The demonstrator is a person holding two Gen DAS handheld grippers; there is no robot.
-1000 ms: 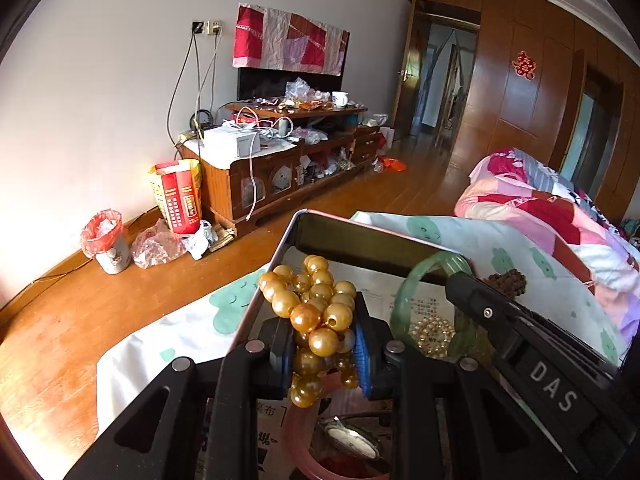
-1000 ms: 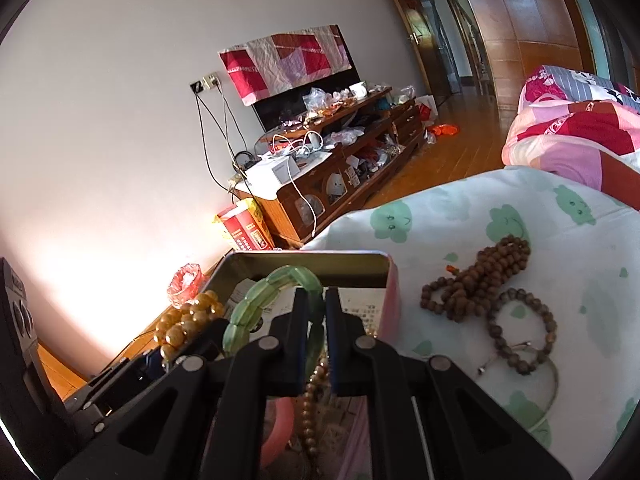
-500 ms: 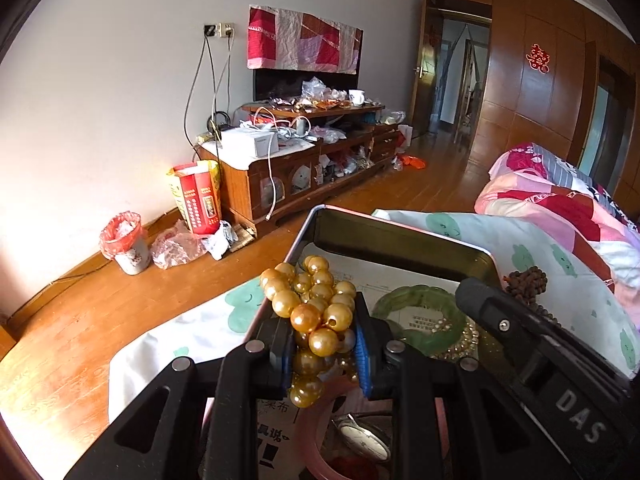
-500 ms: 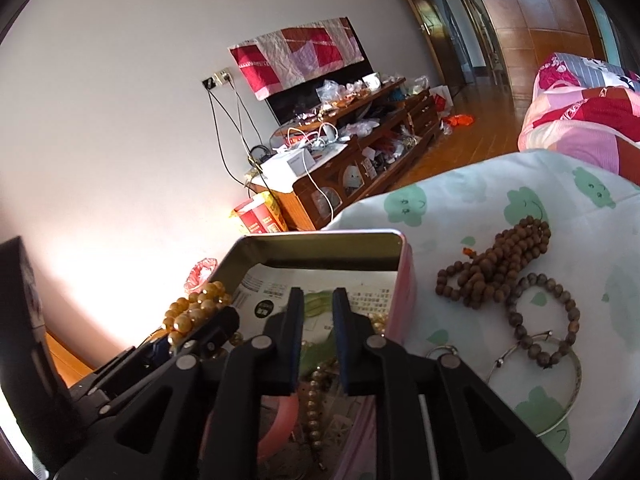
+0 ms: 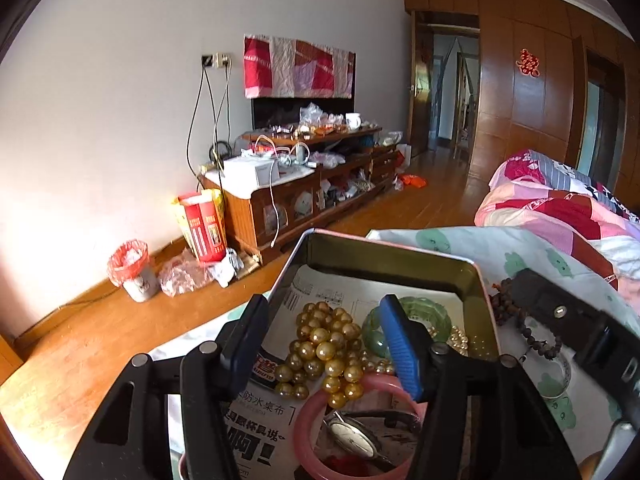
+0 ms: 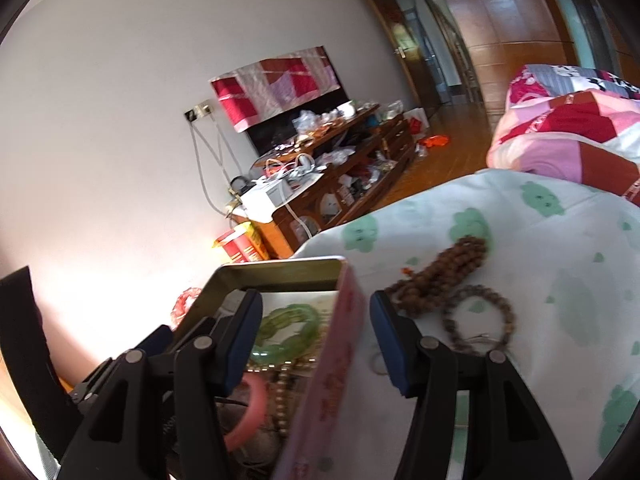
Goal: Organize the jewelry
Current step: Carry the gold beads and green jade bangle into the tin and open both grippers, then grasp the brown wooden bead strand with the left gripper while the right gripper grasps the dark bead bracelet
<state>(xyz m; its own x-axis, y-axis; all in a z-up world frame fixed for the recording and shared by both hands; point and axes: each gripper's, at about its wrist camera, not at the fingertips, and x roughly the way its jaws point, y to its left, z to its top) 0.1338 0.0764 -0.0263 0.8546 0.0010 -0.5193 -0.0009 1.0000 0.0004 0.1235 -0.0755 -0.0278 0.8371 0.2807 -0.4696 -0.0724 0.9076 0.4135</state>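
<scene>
A white wall [image 5: 100, 120] and a wood floor [image 5: 100, 340] fill the room, with wooden wall panels [image 5: 532, 128] and an open doorway at one o'clock bearing a red paper character [image 5: 529, 63]. A cluttered low wooden cabinet [image 5: 304, 196] stands at twelve o'clock under a red-and-pink cloth [image 5: 298, 67], with a red carton [image 5: 202, 226] and a lined bin [image 5: 134, 270] at ten o'clock. A quilt [image 5: 560, 216] lies at two o'clock on the bed, whose sheet [image 6: 560, 280] has green cloud faces. On the sheet sits an open metal tin [image 5: 384, 256] lined with printed paper reading "防水桌布". Inside lie the gold bead strand [image 5: 326, 352], a green bangle [image 5: 424, 312], a pink bangle [image 5: 308, 432] and a watch [image 5: 354, 434]; brown bead strands [image 6: 448, 276] lie on the sheet at three o'clock of the tin. The left gripper [image 5: 324, 344] tilts down over the tin, jaws opening, the gold beads loose between them. The right gripper [image 6: 316, 332] straddles the tin's pink wall, jaws opening, pressing nothing.
</scene>
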